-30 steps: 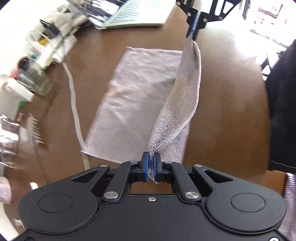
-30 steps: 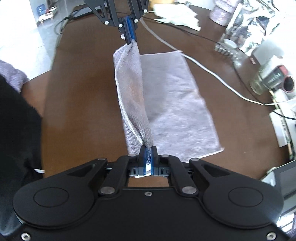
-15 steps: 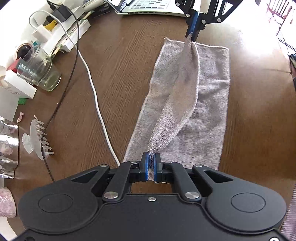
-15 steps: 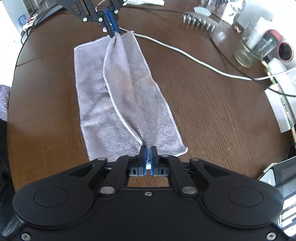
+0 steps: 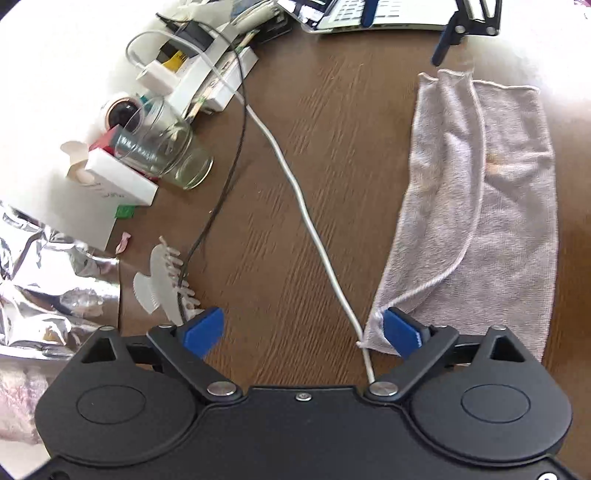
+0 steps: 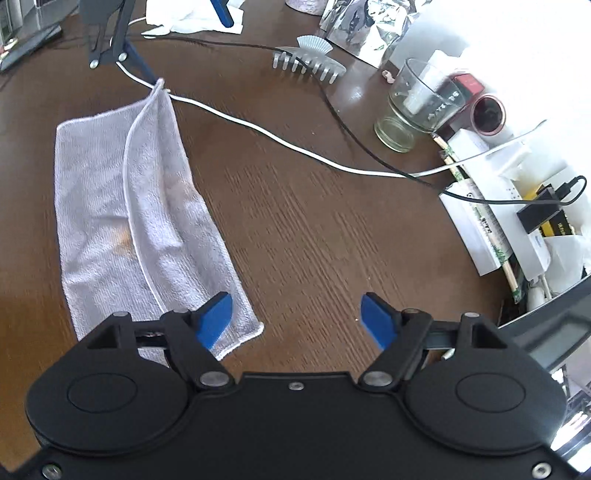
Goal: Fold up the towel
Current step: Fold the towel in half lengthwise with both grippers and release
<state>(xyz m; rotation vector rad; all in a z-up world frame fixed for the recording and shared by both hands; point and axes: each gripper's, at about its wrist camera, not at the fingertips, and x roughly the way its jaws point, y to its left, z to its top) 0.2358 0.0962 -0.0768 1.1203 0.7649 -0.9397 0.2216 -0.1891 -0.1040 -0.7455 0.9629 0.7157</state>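
Observation:
The grey towel lies folded lengthwise on the brown wooden table, its top layer loose and wrinkled. My left gripper is open; its right blue pad touches the towel's near left corner. In the right wrist view the towel lies at the left. My right gripper is open and empty; its left pad sits over the towel's near right corner. Each gripper shows at the far end of the towel in the other's view, the right one and the left one, both open.
A white cable and a black cable cross the table beside the towel. A glass jar, white boxes, a white hair clip, foil wrap and a laptop crowd the table's side and far edge.
Both grippers have opened and let go of the towel edge, which dropped onto the lower layer. Both have shifted sideways toward the cable side of the towel.

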